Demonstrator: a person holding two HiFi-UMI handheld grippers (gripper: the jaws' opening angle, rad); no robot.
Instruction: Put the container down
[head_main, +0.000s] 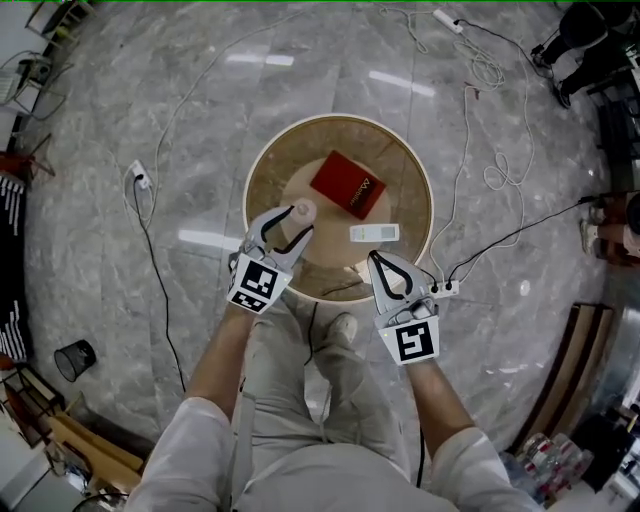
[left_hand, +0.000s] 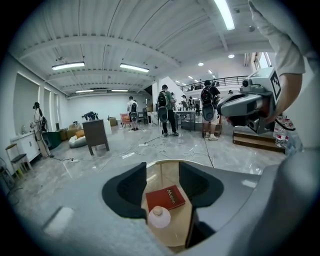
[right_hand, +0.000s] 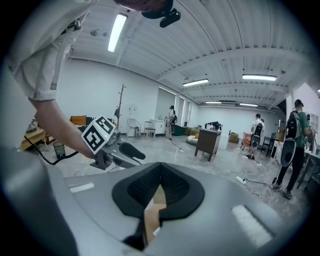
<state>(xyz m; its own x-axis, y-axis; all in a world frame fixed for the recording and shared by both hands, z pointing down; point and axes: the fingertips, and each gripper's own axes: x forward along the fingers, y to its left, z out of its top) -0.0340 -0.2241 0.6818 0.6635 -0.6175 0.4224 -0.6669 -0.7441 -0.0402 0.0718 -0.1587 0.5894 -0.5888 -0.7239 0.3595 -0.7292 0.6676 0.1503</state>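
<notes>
As left tongs (left_hand: 162, 176) gape at container (left_hand: 159, 218) | remote (head_main: 374, 233) — head view only

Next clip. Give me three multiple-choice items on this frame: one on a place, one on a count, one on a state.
1. Where does the red book lie?
A on the floor; B on the round table; C on a chair.
2. How many loose things are on the table?
A one; B three; C five.
3. The left claw is:
A open; B shut on the book; C out of view.

Answers:
1 B: the book rests flat on the tabletop.
2 B: the book, the white container and the white remote.
3 A: in the left gripper view its jaws stand apart, with the container and book seen through the gap.
</notes>
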